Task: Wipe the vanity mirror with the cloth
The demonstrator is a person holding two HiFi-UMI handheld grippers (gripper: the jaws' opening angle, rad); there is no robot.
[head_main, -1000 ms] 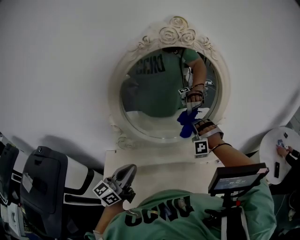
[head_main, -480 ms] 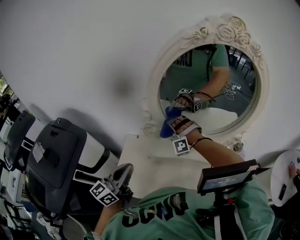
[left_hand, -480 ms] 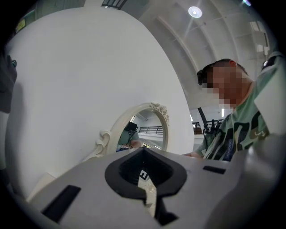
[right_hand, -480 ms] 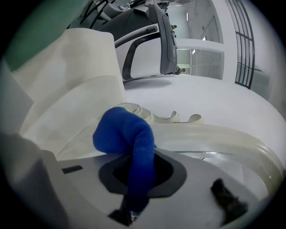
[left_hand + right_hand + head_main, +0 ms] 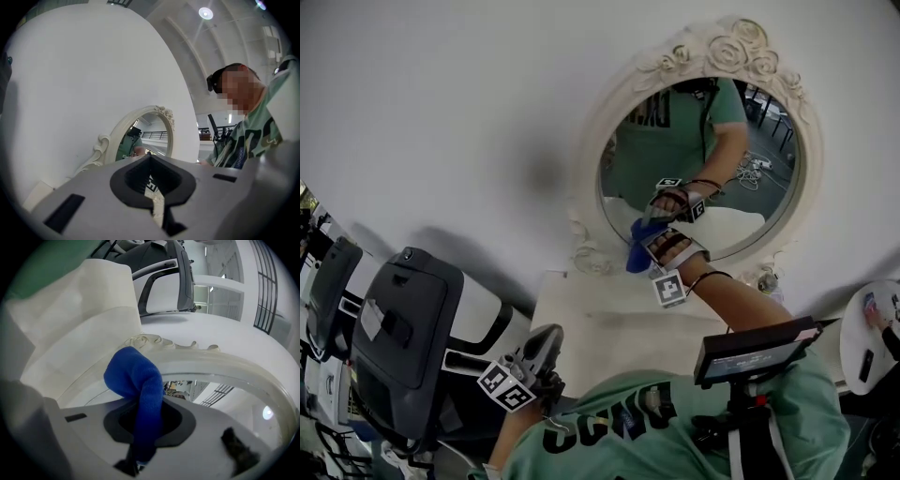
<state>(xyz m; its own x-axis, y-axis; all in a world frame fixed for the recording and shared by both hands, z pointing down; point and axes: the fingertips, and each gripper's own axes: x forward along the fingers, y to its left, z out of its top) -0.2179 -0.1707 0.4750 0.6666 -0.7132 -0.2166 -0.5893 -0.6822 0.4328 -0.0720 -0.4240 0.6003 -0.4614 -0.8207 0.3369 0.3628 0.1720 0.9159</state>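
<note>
The oval vanity mirror (image 5: 703,141) in its cream rose-carved frame hangs on the white wall. My right gripper (image 5: 645,242) is shut on a blue cloth (image 5: 636,257) and holds it against the lower left of the glass, just inside the frame. In the right gripper view the blue cloth (image 5: 135,378) bulges out of my right gripper (image 5: 140,405), with the frame's rim (image 5: 220,364) right behind it. My left gripper (image 5: 550,338) hangs low by the person's body, shut and holding nothing. In the left gripper view the left gripper (image 5: 151,158) points up toward the mirror (image 5: 146,132).
A white vanity top (image 5: 600,323) lies under the mirror. A black and white chair (image 5: 403,323) stands at the left. A small screen (image 5: 757,351) sits on a mount at the person's chest. At the far right a round white table (image 5: 862,352) shows another person's hand.
My right gripper has carried the blue cloth from the lower right of the glass to its lower left edge. The head camera has swung. The left gripper has stayed low.
</note>
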